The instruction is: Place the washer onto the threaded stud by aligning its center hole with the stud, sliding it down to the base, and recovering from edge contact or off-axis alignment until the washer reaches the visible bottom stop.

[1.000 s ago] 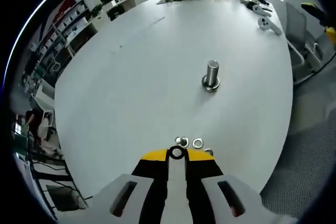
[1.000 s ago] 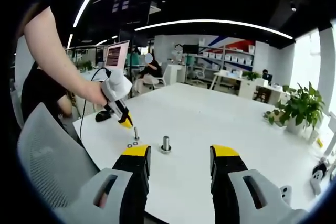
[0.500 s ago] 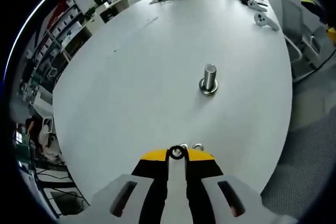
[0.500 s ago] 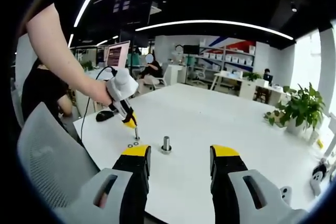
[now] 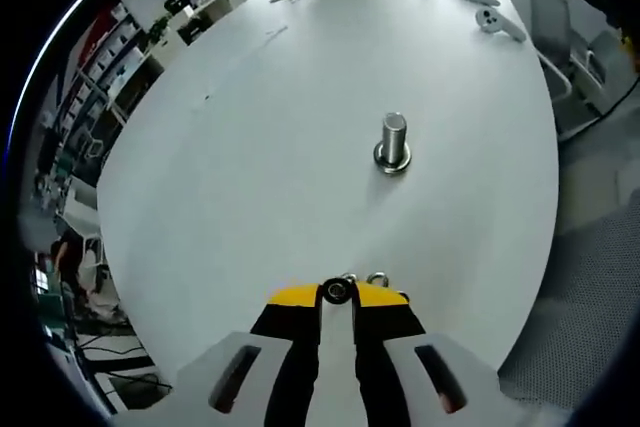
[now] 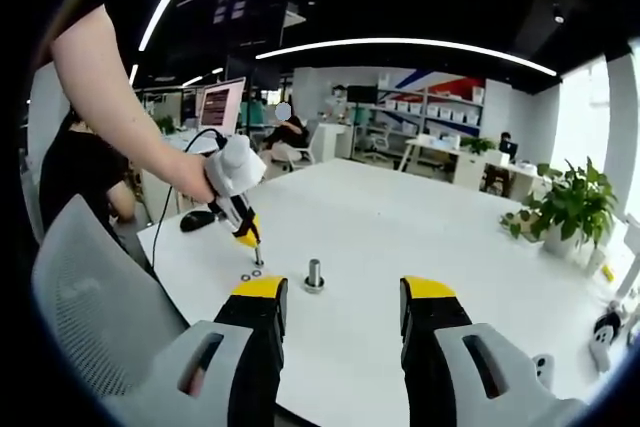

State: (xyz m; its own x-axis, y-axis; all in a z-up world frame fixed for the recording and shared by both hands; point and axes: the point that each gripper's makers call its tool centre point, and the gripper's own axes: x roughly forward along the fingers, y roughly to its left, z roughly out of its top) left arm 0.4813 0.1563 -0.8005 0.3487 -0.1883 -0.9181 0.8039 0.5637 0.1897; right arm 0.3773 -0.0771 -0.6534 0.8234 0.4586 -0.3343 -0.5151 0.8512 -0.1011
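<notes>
We see a small dark-ringed washer (image 5: 336, 292) pinched in our left tool (image 5: 337, 294). The steel threaded stud (image 5: 392, 141) stands upright mid-tabletop (image 5: 250, 147), bare white all around. Our right tool (image 6: 343, 297) hangs released.

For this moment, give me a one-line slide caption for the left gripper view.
Left gripper pinches a washer above the white table, short of the upright stud.

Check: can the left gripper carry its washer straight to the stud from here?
Probably yes. The left gripper is shut on the washer, and only bare table lies between it and the upright stud.
</notes>
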